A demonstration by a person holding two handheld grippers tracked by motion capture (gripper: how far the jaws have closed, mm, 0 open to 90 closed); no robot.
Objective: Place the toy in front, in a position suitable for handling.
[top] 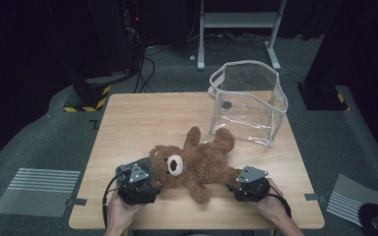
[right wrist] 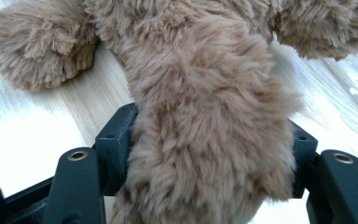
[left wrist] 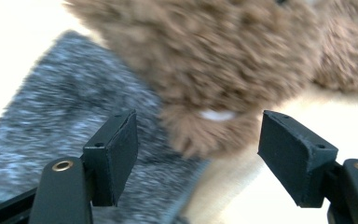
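Note:
A brown teddy bear (top: 192, 164) lies on its back on the wooden table (top: 128, 123), its head toward my left gripper (top: 152, 183). In the left gripper view that gripper (left wrist: 198, 144) stands open, and the bear's furry head (left wrist: 214, 60) lies just beyond the pads (left wrist: 121, 154) without touching them. My right gripper (top: 234, 186) sits at the bear's near right limb. In the right gripper view the limb (right wrist: 205, 116) runs between the jaws of the gripper (right wrist: 209, 149). Its fur brushes both pads (right wrist: 116, 140) but does not look squeezed.
A clear plastic bag (top: 248, 101) with white trim stands open at the table's back right. Grey carpet (top: 39, 147) surrounds the table. A white stand (top: 236, 22) and black equipment with cables sit behind it. The table's left half is bare wood.

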